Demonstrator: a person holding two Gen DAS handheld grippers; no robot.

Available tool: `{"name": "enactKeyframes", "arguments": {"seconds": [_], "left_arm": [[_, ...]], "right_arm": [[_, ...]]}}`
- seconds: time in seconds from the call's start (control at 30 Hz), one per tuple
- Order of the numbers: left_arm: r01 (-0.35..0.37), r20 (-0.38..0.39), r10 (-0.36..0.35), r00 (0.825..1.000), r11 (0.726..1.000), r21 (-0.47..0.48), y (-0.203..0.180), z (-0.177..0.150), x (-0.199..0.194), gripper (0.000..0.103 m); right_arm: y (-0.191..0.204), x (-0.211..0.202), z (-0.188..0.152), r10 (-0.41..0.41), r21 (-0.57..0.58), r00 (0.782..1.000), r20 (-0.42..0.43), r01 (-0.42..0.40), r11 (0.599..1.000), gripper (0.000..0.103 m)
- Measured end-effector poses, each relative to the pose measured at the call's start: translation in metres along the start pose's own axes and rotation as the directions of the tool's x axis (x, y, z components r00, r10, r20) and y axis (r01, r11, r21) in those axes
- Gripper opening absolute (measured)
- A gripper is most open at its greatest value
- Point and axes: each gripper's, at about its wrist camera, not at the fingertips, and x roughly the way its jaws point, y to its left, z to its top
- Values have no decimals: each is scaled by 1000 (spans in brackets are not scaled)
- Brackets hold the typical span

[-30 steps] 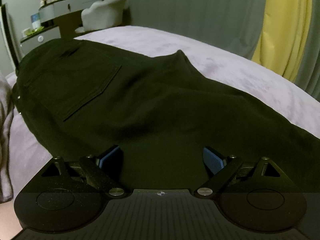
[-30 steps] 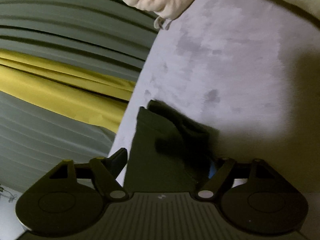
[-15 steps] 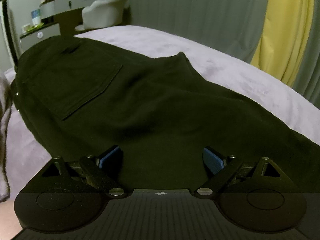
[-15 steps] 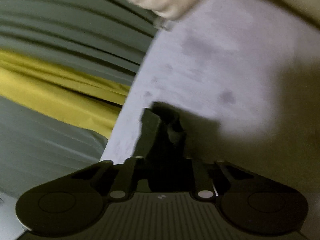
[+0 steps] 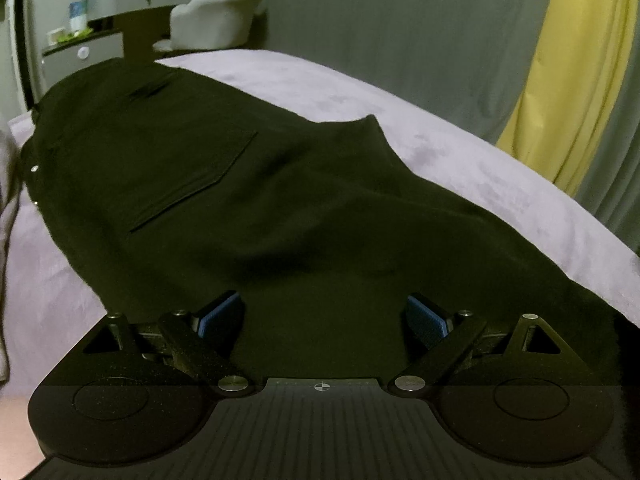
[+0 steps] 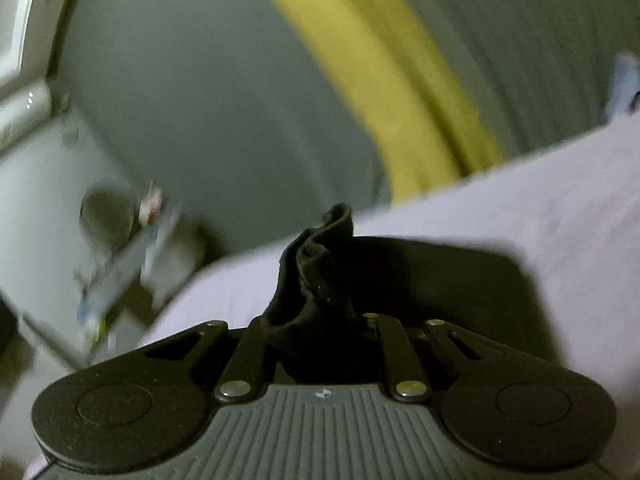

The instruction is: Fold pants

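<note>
Black pants [image 5: 248, 200] lie flat on a lilac bedspread [image 5: 460, 152], back pocket up, waist toward the far left. My left gripper [image 5: 323, 314] is open just above the pants' thigh area, blue pads [image 5: 218, 314] wide apart, holding nothing. In the right wrist view my right gripper [image 6: 320, 316] is shut on the bunched pants leg end [image 6: 320, 264], which sticks up between the fingers above the bedspread [image 6: 520, 208]. The view is motion-blurred.
Grey curtains with a yellow panel [image 5: 560, 80] hang behind the bed. A dressing table [image 5: 120, 4] and white chair [image 5: 216, 16] stand at the far left. A beige cloth [image 5: 6, 200] lies at the bed's left edge.
My right gripper closed on the pants leg end, lifted it and swung round, so its view now faces the curtains and dressing table. My left gripper stayed open, drifting slightly.
</note>
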Motion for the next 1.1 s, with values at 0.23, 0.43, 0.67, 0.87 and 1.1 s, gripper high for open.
{"name": "enactKeyframes", "arguments": {"seconds": [0.23,0.43,0.67,0.87,1.1], "left_arm": [[4,-2,-3,1000,1000,24,-2,0,0,94],[48,-2,-49,999,998,-27,9,4,1,94],[142,-6,-142,990,989,-33,9,1,-11,94],[284,-52,-283,958,959,13,-22,-6,-30,94],[515,-255,-513,820,855,-64,-61,-11,-10,93]], "right_arm": [[9,73,-72,-109,-62,942,-317,94,994,30],[-9,31,-33,138,198,928,-346,-72,978,86],[-54,-1,-4,-99,141,957,-274,142,980,50],[-61,18,-17,-319,15,891,-324,342,940,36],[-48,14,-14,-306,-47,925,-227,304,952,69]]}}
